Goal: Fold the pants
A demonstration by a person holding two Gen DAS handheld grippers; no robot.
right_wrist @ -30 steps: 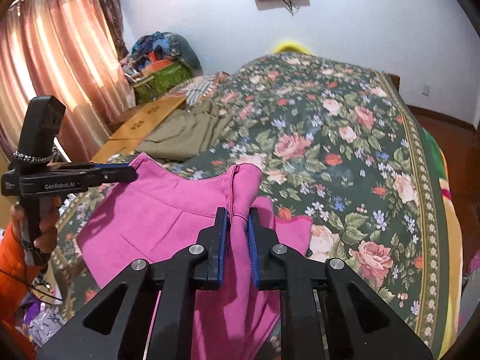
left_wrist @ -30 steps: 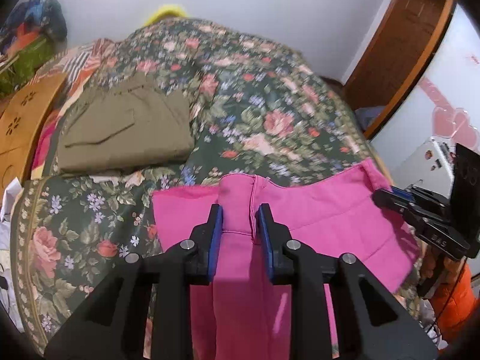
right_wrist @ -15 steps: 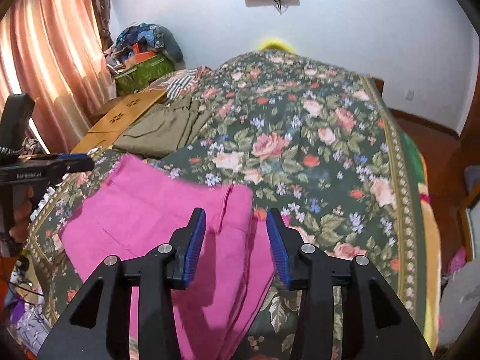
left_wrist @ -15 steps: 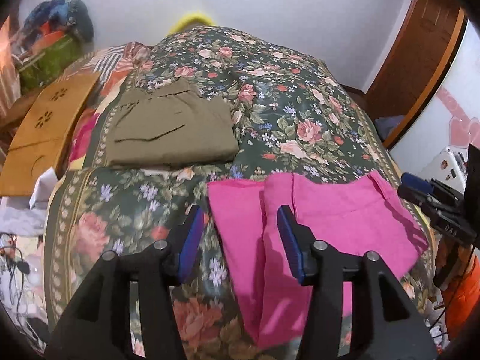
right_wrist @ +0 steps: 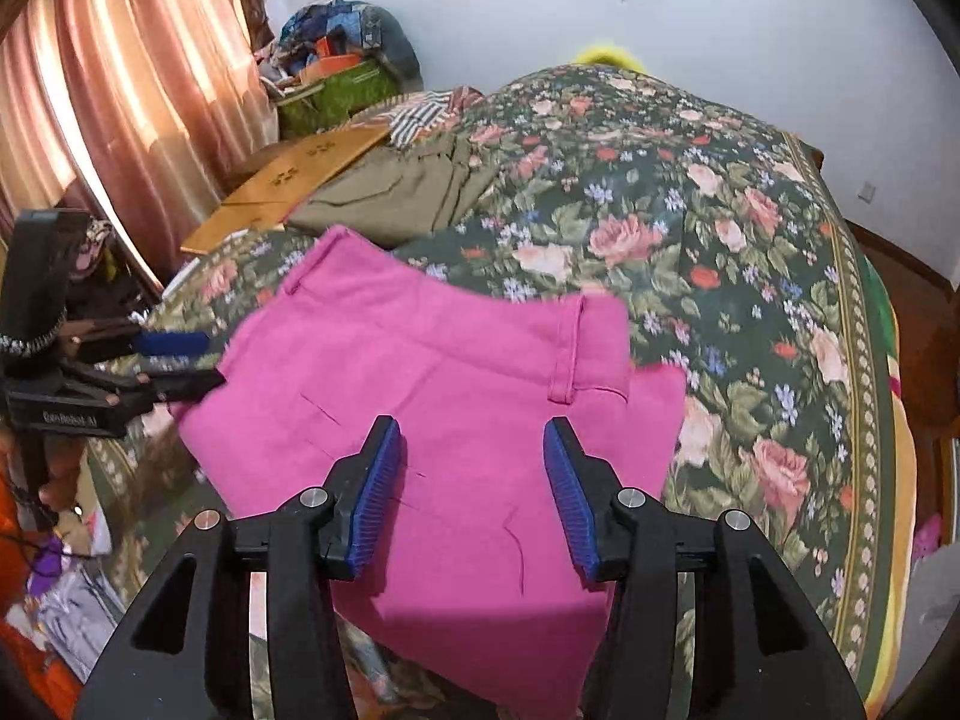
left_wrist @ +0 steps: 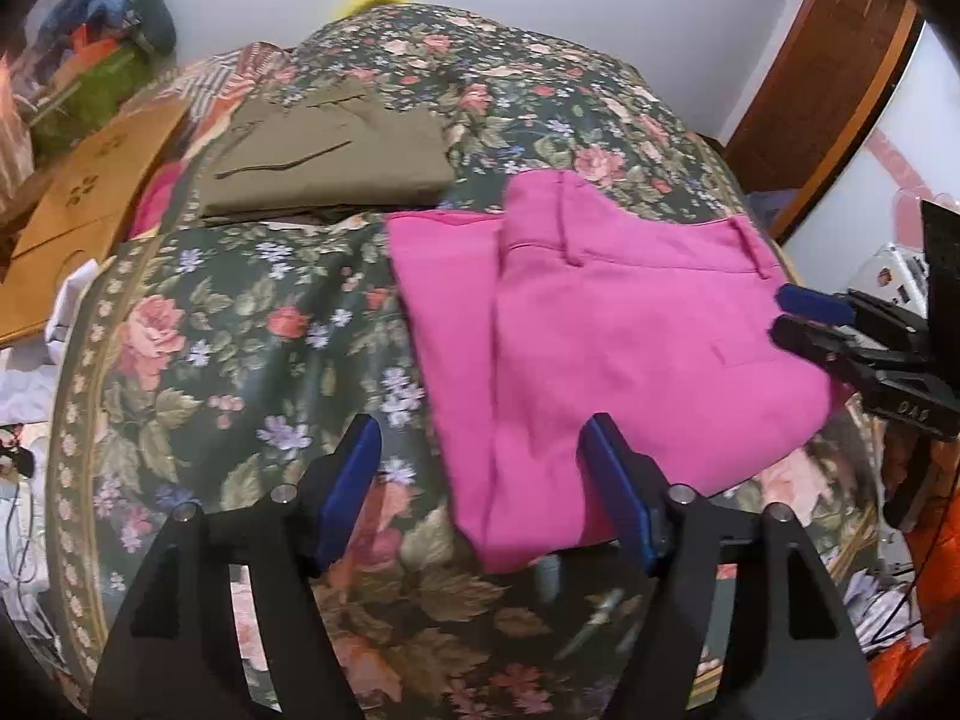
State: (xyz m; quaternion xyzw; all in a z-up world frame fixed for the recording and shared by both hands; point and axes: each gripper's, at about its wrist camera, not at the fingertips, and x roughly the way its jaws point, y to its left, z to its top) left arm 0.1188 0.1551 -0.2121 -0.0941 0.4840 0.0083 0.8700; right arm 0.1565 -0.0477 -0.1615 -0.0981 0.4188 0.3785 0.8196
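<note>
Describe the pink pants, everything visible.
The pink pants are a bright magenta, matte woven-looking fabric, folded into a thick flat stack on the floral bedspread near its front edge. Waistband and a belt loop face the far side; a welt pocket slit shows on top. Neither open gripper touches them; the folded olive pants lie apart behind.

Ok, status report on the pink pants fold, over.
Left gripper and right gripper open, jaws just opened, holding nothing. Pink pants folded, lying flat on the floral bedspread. Olive pants folded beyond, clear of them.
</note>
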